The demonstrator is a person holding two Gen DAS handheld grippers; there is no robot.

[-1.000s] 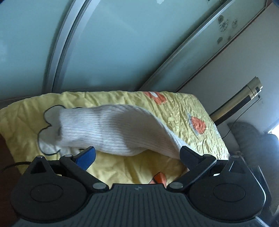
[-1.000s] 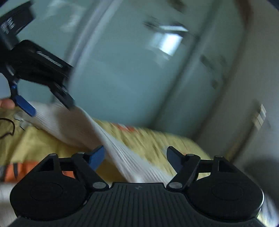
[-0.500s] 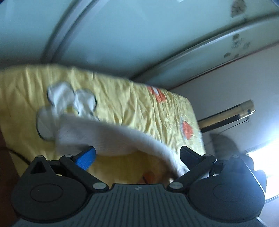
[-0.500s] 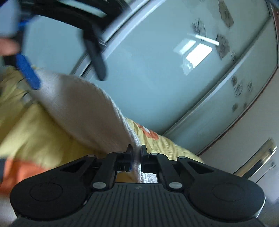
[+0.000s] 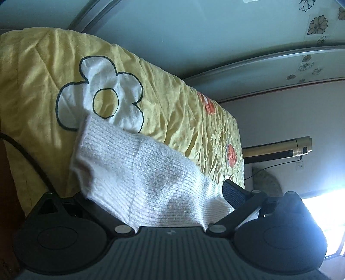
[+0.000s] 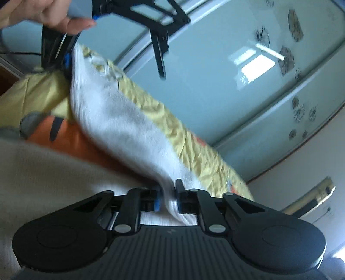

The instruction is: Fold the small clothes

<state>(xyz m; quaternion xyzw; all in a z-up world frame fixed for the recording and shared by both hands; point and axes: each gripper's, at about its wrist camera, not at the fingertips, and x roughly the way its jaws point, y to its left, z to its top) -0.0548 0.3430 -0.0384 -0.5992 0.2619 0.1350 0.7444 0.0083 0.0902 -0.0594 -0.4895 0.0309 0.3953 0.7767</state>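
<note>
while the white sock (image 5: 140, 172) is hanging over the yellow blanket (image 5: 172, 112), the left hand-held gripper (image 5: 151, 196) is sitting under it with its jaws spread wide. the sock is draping across the gap between the two jaws and is covering the left finger. the right finger (image 5: 231, 190) is poking out just beside the sock's edge. the pads are not squeezing the sock, so this hand-held gripper is released. behind the sock, a big white flower (image 5: 101, 94) with a dark outline is showing on the blanket. a black cable (image 5: 25, 155) is running down the left side. far to the right, a gold tube (image 5: 278, 147) is lying near the wall.

in the right wrist view, the sock (image 6: 120, 120) is stretching from the top left down to the middle. a person's hand (image 6: 43, 15) is holding the left hand-held gripper (image 6: 112, 53) up in the top left corner, where the sock's far end is resting by it. an orange patch (image 6: 64, 137) is showing on the blanket (image 6: 172, 129) to the left of the sock. the right hand-held gripper (image 6: 168, 198) is pinching the near end of the sock. its jaws have just been opening a little, but the sock is sitting bunched between them and the pads are pressing on it, so it is grasping the sock. behind it all, pale green sliding doors (image 6: 215, 86) with flower stickers are filling the back.
</note>
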